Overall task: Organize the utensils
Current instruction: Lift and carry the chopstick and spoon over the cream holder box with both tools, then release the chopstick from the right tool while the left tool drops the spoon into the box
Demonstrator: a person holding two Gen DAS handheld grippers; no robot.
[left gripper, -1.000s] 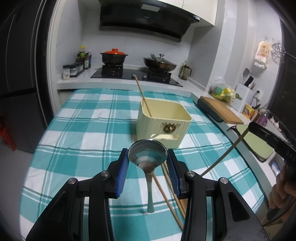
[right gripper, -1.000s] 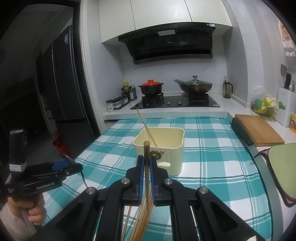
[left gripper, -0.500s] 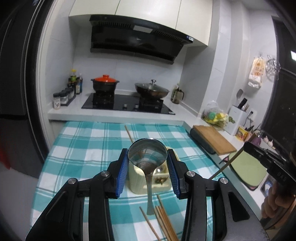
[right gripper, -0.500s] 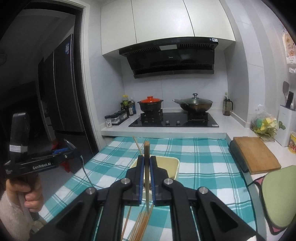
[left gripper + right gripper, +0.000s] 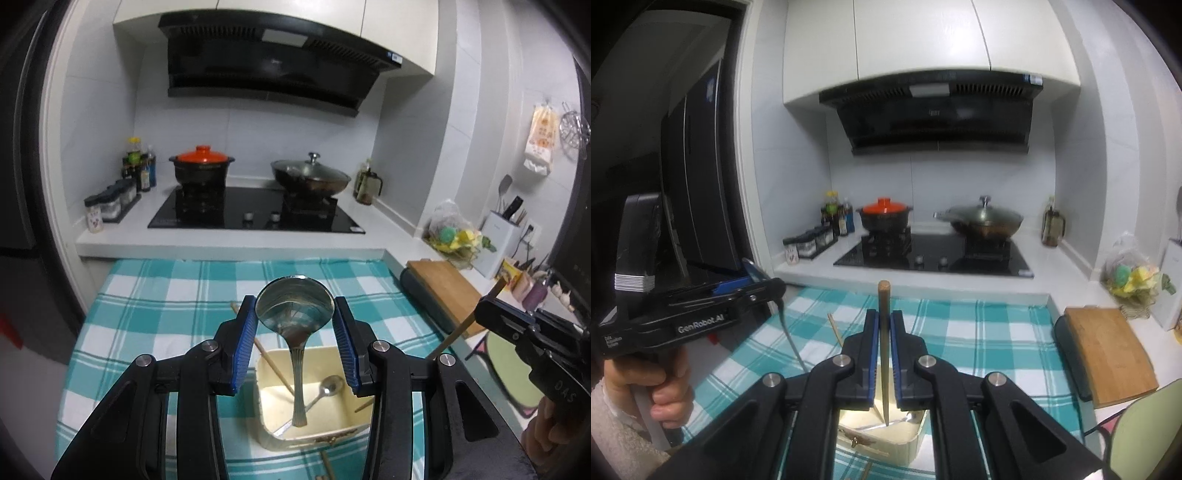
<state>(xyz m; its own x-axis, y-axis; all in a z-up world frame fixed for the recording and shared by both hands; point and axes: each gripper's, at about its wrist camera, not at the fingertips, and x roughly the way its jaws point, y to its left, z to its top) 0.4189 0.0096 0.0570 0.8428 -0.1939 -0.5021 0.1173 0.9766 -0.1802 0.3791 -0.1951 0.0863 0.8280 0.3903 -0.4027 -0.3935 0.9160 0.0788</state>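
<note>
Left tongs grasping ladle, lower centre, above cream bin | right tongs clenched on chopstick, tip over bin | binned: small spoon, one chopstick | loose chopsticks remain on table; judged midway.

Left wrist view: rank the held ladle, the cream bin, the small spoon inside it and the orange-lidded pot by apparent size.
1. Cream bin
2. Ladle, inflated by nearness
3. Orange-lidded pot, shrunk by distance
4. Small spoon
</note>
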